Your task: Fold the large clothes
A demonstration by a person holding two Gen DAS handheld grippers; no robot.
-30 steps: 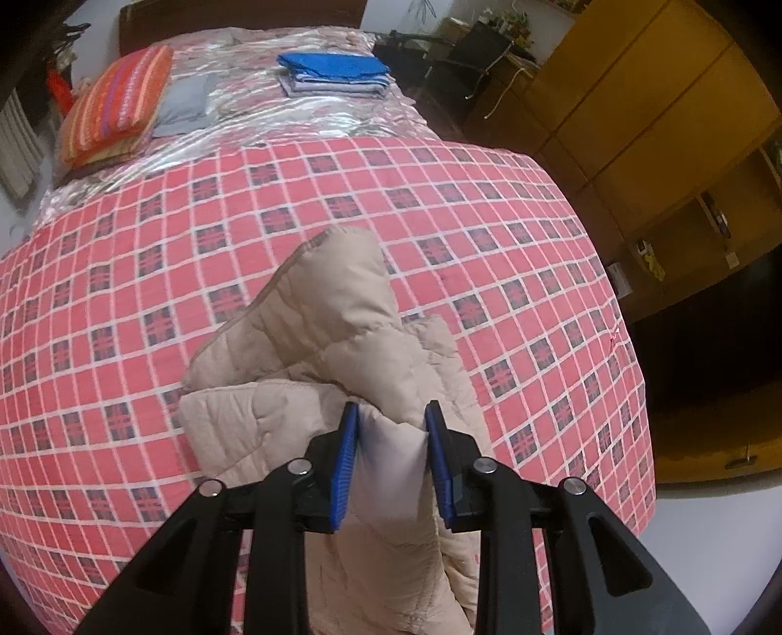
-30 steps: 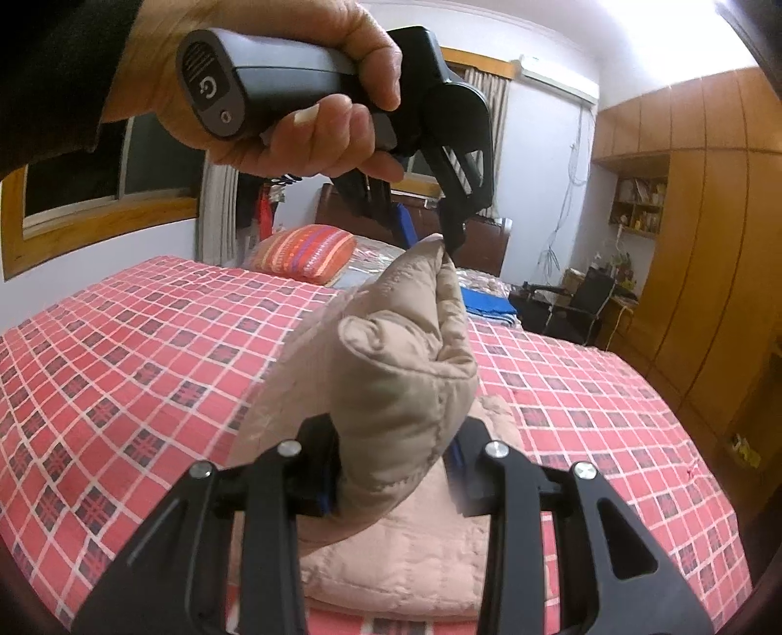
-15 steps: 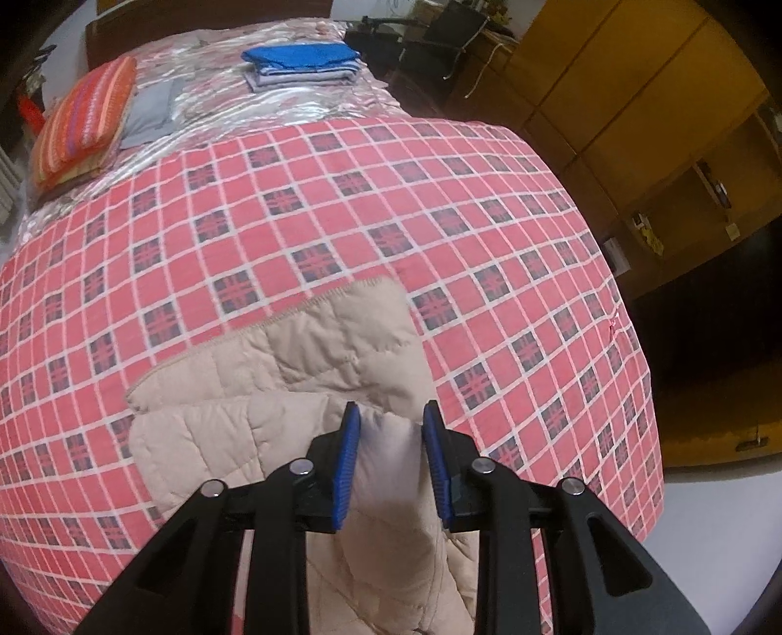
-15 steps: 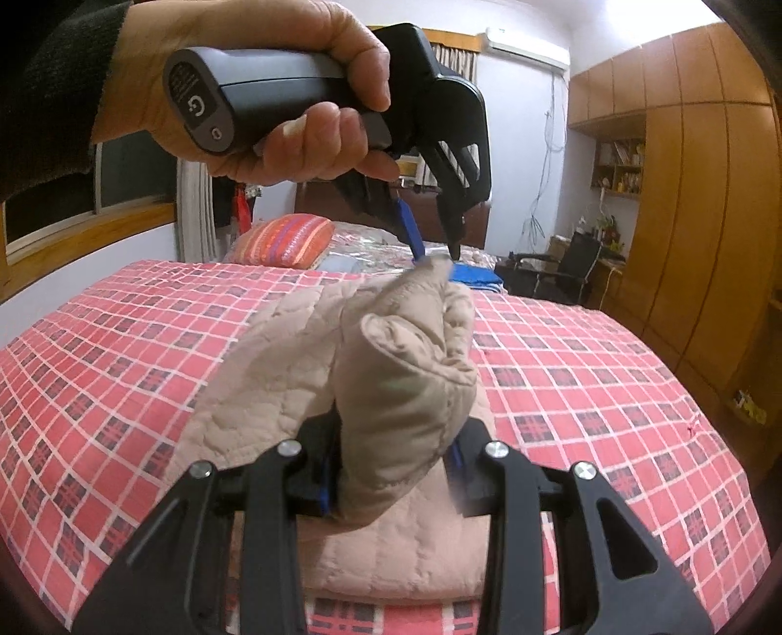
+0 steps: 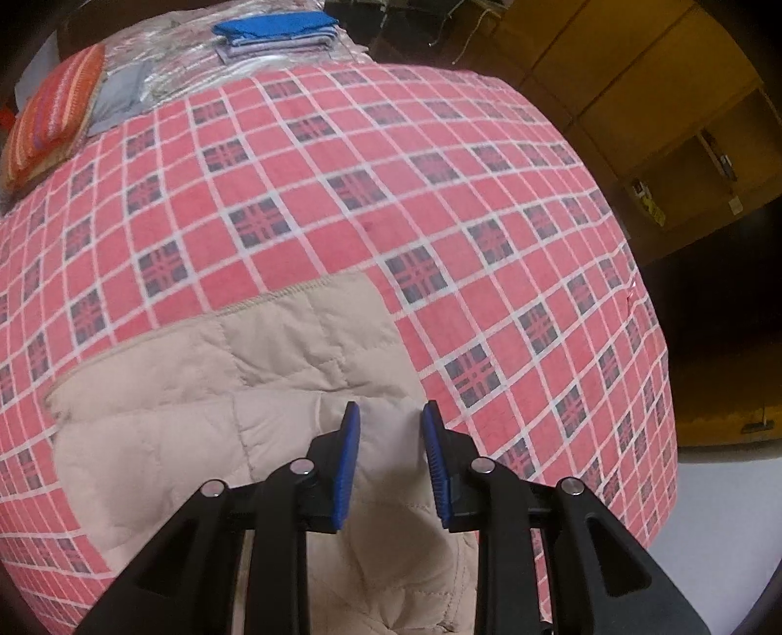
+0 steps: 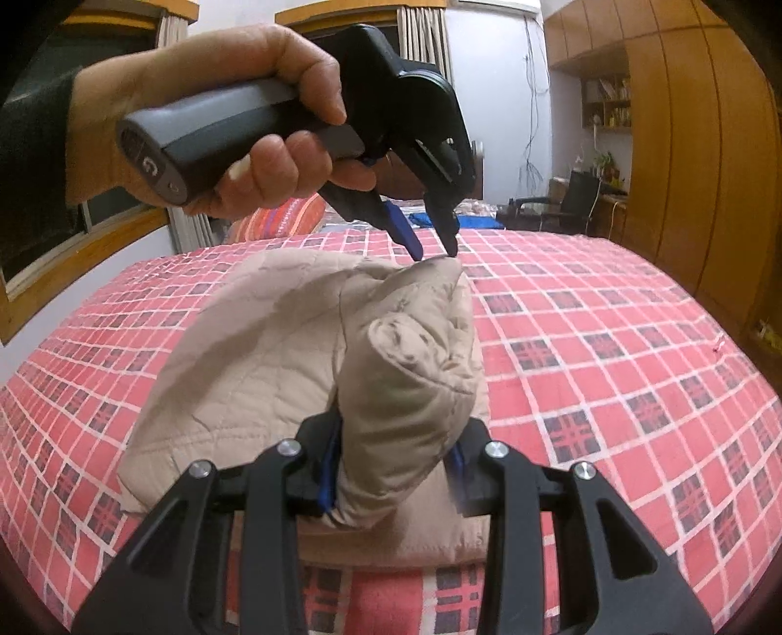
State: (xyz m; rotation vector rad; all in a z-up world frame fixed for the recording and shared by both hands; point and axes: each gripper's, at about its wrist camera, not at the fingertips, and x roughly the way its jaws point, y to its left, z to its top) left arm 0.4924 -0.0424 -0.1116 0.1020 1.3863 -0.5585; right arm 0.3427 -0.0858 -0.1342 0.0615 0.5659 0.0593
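Evidently the beige quilted jacket (image 6: 273, 361) is soft, puffy and light, lying on the red checked bedspread (image 5: 440, 205); the right gripper (image 6: 396, 469) clamps a thick folded bunch; the left gripper (image 6: 435, 254) looks parted just above a peak; hold at stitched edges, since padding may spring back.

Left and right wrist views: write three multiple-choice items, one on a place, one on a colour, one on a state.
1. Where does the blue folded stack lie?
A on the floor
B at the far end of the bed
C on a chair

2. What colour is the bedspread?
A red checked
B plain green
C white

3. What is the right gripper doing?
A hanging open
B shut on the beige quilted garment
C holding a pillow

B, it lies beyond the bedspread; A, red squares with white lines; B, bunched fabric fills the gap between its fingers.
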